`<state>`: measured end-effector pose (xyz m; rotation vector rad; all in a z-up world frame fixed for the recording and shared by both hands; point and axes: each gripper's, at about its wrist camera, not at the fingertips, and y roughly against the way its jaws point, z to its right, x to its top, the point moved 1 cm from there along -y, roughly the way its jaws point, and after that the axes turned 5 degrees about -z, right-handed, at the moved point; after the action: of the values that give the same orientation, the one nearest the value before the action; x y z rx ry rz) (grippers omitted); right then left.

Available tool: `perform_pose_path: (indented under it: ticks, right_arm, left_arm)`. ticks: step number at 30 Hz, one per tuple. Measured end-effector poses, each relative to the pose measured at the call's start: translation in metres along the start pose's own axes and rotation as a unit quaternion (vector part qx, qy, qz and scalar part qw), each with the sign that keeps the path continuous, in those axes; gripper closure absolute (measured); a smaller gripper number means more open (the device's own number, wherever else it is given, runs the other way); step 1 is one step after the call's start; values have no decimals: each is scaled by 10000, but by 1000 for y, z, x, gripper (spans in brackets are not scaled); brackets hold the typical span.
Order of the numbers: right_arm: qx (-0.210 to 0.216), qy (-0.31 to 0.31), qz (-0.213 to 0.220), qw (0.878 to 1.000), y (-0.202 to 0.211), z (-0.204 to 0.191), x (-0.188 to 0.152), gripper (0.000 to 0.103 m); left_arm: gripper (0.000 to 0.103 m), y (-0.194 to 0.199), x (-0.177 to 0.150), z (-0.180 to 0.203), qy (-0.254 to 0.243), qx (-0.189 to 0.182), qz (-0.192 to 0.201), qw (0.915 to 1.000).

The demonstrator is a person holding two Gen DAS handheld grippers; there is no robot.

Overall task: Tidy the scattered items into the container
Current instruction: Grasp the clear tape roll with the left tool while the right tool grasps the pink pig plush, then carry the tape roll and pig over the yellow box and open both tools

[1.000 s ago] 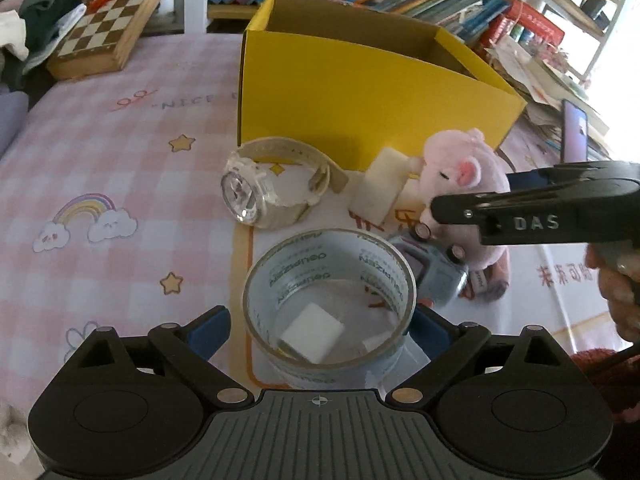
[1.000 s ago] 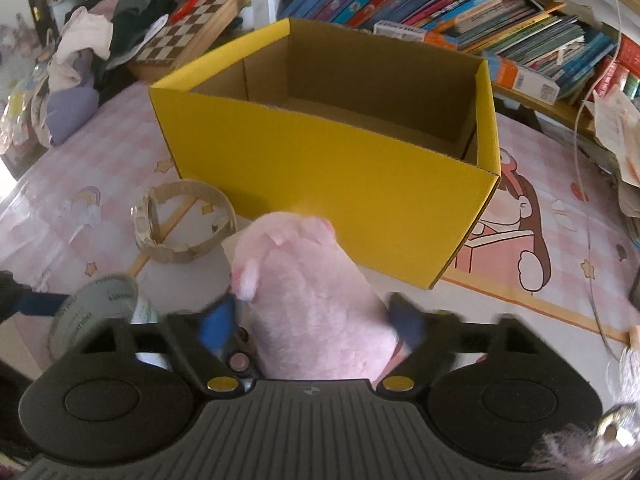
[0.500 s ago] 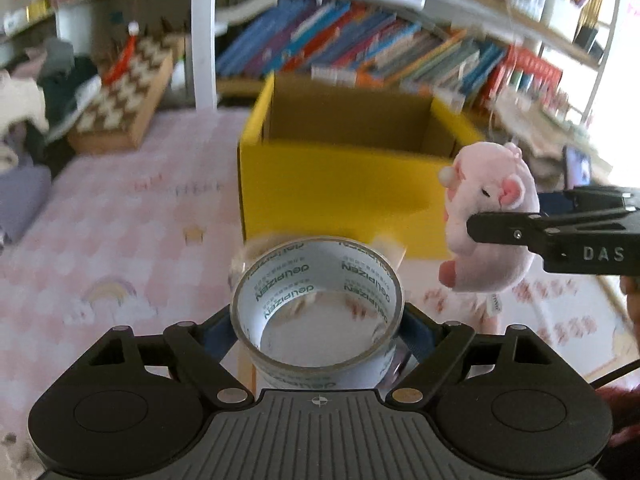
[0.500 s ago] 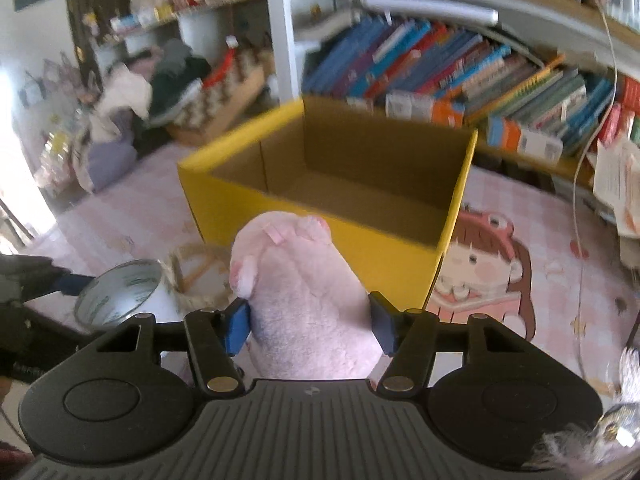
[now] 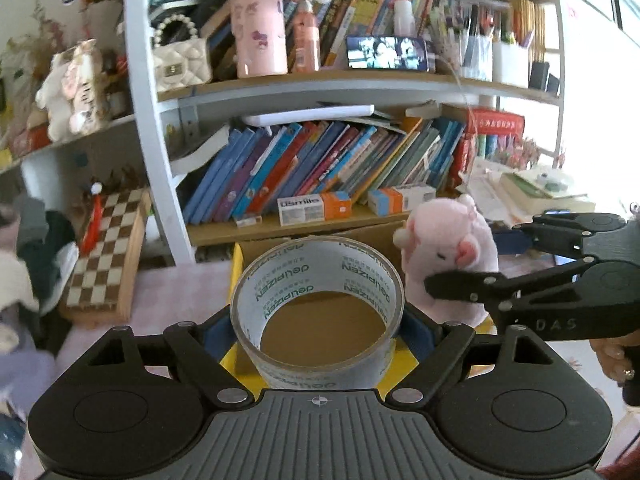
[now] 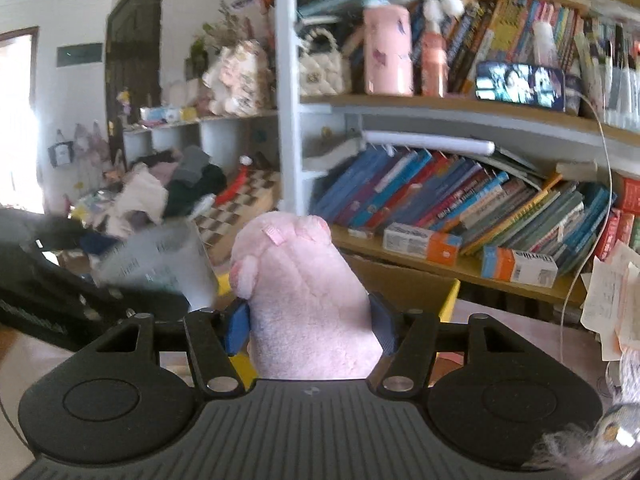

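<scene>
Your left gripper (image 5: pixel 318 330) clamps the stiff, light tape roll (image 5: pixel 318 312) across its rim, while your right gripper (image 6: pixel 310 326) squeezes the soft plush pig (image 6: pixel 304 300) at mid-body.

Both wrist views close, facing bookshelf (image 5: pixel 320 184).

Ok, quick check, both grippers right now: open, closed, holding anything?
Left gripper: closed on the tape roll.
Right gripper: closed on the pink plush pig.
</scene>
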<state>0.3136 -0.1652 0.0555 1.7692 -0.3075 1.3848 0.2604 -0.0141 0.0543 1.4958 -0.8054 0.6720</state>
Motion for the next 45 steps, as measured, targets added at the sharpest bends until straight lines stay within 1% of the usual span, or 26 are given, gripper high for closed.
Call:
perform_pose_path:
  ticks: [3, 6, 10, 13, 21, 24, 26, 30, 33, 34, 35, 36, 37, 41, 45]
  right_arm:
    - [-26, 248, -178, 9995, -24, 10, 3, 44]
    - [-28, 692, -581, 9959, -56, 16, 8, 44]
    - [-148, 1237, -1115, 9859, -102, 25, 12, 44]
    - [-248, 1569, -1415, 9771, -125, 29, 10, 44]
    - [-227, 2200, -1944, 9557, -159, 35, 1, 44]
    - [-174, 2212, -2039, 9535, -164, 35, 3, 44]
    - [-175, 2294, -2139, 9494, -167, 33, 2, 44]
    - [-251, 2485, -2344, 9395, -172, 27, 0, 43]
    - [-317, 2531, -2355, 9378, -172, 25, 0, 41]
    - [-352, 2560, -2323, 9377, -171, 23, -1, 33]
    - [-405, 2607, -2263, 9377, -170, 22, -1, 23]
    - [-434, 2648, -2182, 9383, -169, 21, 0, 17]
    - [-424, 2648, -2117, 9398, -166, 20, 1, 11]
    - [-354, 2576, -1996, 9447, -156, 21, 6, 8]
    - [-393, 2444, -1842, 9512, -142, 23, 14, 6]
  left_arm:
    - [17, -29, 11, -6, -129, -4, -259, 9996]
    - [17, -65, 19, -7, -359, 77, -595, 9976]
    - [17, -101, 17, 2, -768, 203, -939, 9924]
    - [17, -122, 17, 6, -1021, 257, -1197, 9872]
    - [17, -153, 15, 8, -1365, 447, -1584, 9769]
    - [17, -164, 14, 8, -1481, 520, -1714, 9726]
    - [17, -171, 13, 8, -1558, 568, -1799, 9696]
    - [17, -173, 11, 10, -1743, 553, -1833, 9659]
    - [16, -176, 10, 9, -1788, 619, -1859, 9642]
    - [16, -176, 10, 8, -1779, 656, -1884, 9636]
    - [16, -176, 10, 8, -1780, 685, -1902, 9630]
    - [15, -176, 10, 7, -1797, 681, -1909, 9626]
    - [15, -171, 11, 7, -1815, 682, -1834, 9637]
    - [9, -154, 14, 8, -1885, 685, -1533, 9676]
    - [7, -135, 24, 8, -1895, 742, -1152, 9723]
